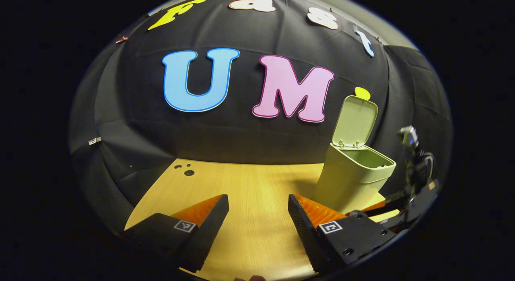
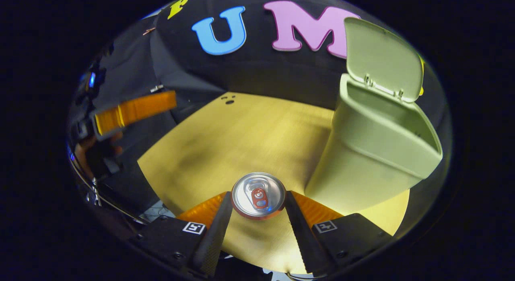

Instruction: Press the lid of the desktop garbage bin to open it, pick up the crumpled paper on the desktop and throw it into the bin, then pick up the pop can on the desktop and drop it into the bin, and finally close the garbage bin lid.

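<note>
Beside the open-lidded bin (image 2: 374,152), the right gripper (image 2: 258,216) clamps the pop can (image 2: 258,195) above the desktop (image 2: 225,140), drop and lid closing remaining, while the left gripper (image 1: 257,224) gapes empty.

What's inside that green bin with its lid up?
The bin stands open, lid tilted back. Through the opening only bare inner wall near the rim shows. The bottom is hidden by the bin's own front wall, so any crumpled paper in there cannot be seen.
</note>
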A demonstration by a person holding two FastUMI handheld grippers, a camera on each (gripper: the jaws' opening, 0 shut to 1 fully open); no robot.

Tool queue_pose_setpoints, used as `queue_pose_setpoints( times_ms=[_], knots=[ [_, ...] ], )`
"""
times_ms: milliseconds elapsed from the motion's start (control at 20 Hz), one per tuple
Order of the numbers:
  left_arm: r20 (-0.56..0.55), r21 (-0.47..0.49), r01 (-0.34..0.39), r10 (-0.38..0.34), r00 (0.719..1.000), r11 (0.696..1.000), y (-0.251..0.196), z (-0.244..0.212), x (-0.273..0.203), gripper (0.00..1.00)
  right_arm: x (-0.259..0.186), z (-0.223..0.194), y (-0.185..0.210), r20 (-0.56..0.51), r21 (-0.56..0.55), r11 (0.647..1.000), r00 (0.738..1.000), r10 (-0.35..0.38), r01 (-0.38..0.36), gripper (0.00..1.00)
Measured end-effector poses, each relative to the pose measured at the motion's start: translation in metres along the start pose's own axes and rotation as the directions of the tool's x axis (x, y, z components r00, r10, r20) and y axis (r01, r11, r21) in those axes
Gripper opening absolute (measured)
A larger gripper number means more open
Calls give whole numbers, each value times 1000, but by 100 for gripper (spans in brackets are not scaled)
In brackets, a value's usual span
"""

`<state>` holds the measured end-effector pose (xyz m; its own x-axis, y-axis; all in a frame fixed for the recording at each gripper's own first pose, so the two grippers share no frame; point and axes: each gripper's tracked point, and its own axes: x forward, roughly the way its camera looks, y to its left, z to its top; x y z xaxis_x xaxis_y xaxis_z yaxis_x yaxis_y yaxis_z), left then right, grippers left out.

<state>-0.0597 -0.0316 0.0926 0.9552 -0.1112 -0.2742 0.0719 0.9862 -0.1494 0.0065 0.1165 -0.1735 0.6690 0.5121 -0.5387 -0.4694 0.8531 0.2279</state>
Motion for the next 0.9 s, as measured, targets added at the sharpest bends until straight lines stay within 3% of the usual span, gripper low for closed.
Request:
queue_pose_setpoints(
  times_ms=[200,450,650,900],
  knots=[
    [-2,-10,6,-6,1000,1000,-2,1,5,95,-48,73,-2,118,39,999,993,1,-5,82],
    [-5,-12,13,-14,1000,1000,-3,2,6,95,-85,129,-32,234,67,997,970,-61,47,82],
    [-7,-8,17,-17,1000,1000,-4,-1,2,95,-95,152,-68,290,118,988,948,-130,99,82],
    [-22,-12,19,-19,1000,1000,-6,-4,0,95,-83,148,-128,279,166,962,925,-257,218,82]
  ],
)
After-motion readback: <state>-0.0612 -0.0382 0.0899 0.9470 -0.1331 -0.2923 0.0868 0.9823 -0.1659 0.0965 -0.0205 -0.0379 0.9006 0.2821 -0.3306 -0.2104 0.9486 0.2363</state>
